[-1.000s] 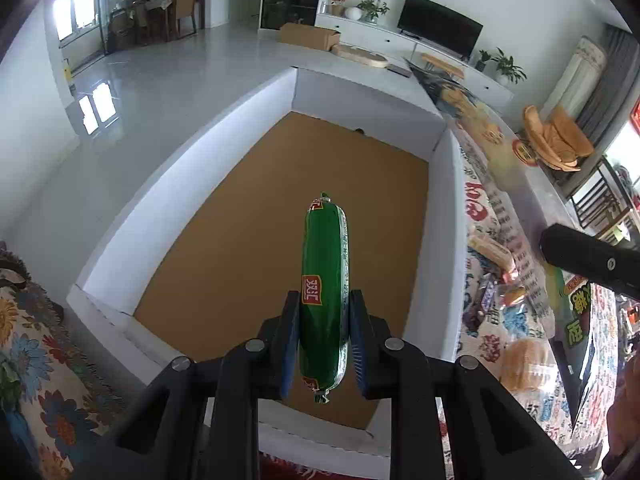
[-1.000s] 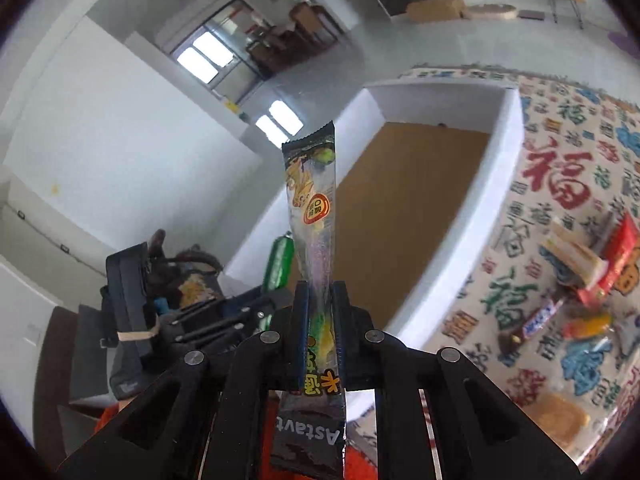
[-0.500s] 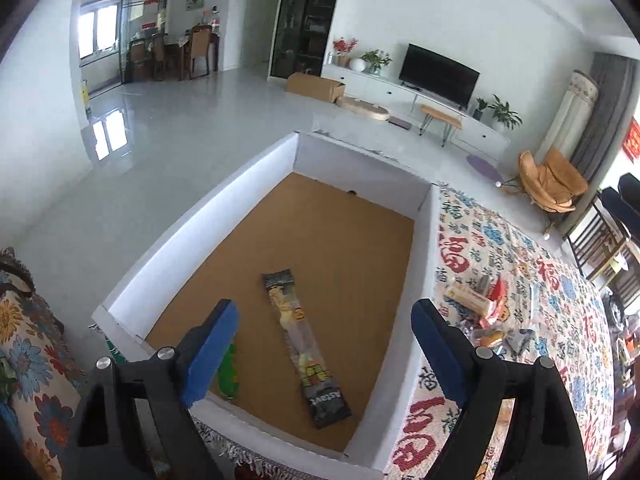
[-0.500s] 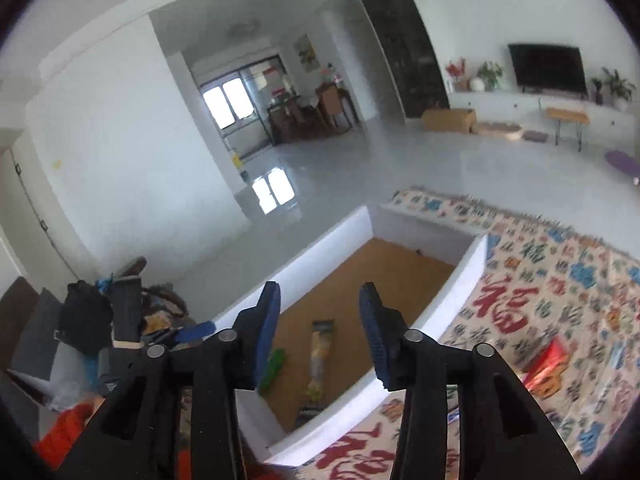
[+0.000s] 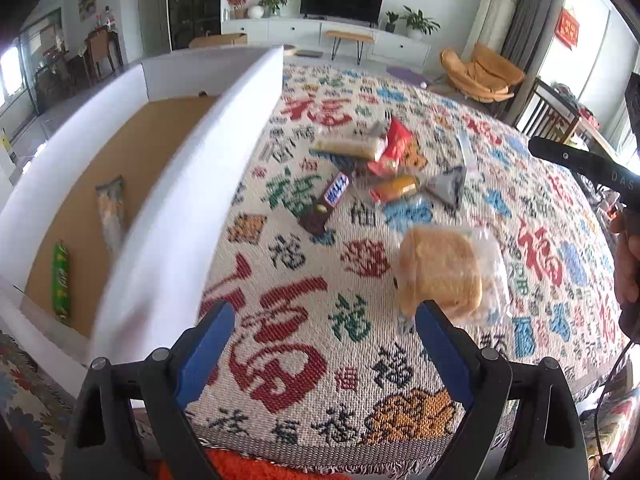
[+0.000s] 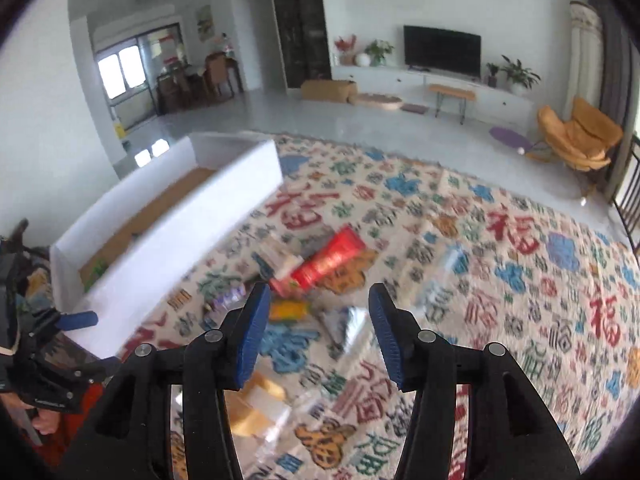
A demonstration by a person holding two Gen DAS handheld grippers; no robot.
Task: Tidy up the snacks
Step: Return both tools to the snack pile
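Observation:
My left gripper (image 5: 320, 320) is open and empty above the patterned cloth, just short of a bagged bread bun (image 5: 444, 276). The white box (image 5: 192, 184) at the left holds a green sausage stick (image 5: 61, 276) and a long snack packet (image 5: 111, 212). A snack pile lies beyond: a chocolate bar (image 5: 328, 204), a red packet (image 5: 394, 146), a pale wafer pack (image 5: 348, 146), an orange packet (image 5: 396, 188) and a grey pouch (image 5: 448, 188). My right gripper (image 6: 316, 312) is open and empty above the same pile, over the red packet (image 6: 328, 260) and the orange packet (image 6: 288, 310).
The patterned cloth (image 5: 320, 360) covers the table up to the near edge. The white box (image 6: 172, 232) stands along the cloth's left side. The right gripper's body (image 5: 584, 164) reaches in from the right in the left wrist view. Living-room furniture stands far behind.
Both grippers let go of their snacks: the green sausage and the long packet now lie in the box. Both grippers opened and swung right, from over the box to over the snack pile.

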